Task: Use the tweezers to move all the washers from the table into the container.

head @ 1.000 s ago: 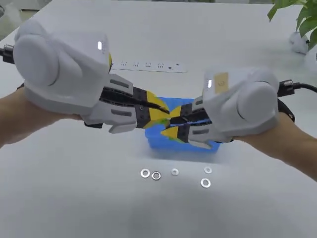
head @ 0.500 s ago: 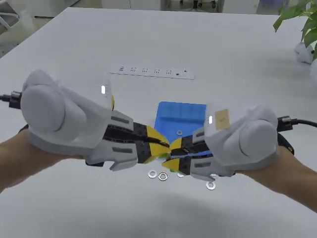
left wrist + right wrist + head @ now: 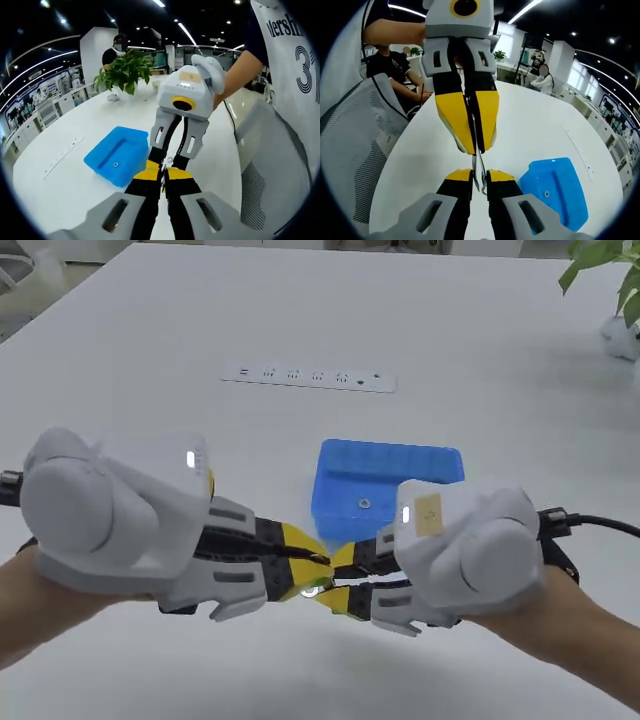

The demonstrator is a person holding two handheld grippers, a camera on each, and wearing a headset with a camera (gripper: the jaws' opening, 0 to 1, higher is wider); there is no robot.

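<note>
The blue container (image 3: 420, 465) lies on the white table (image 3: 150, 390) with one washer (image 3: 364, 504) in it. Just in front of its near edge my two grippers meet tip to tip. The left gripper (image 3: 318, 565) comes from the left, shut on thin metal tweezers (image 3: 479, 167). The right gripper (image 3: 338, 585) comes from the right, and its jaws close on the tweezers' other end. One washer (image 3: 311, 590) peeks out beneath the tips; the others are hidden by the grippers. In the left gripper view the container (image 3: 117, 152) sits left of the jaws.
A white power strip (image 3: 308, 377) lies beyond the container. A potted plant (image 3: 605, 265) stands at the far right corner. A mesh chair (image 3: 355, 150) stands beside the table, and people are in the room behind.
Both grippers have come down and toward me, from over the container to its near side. They now cover the row of washers on the table. The head camera has also shifted.
</note>
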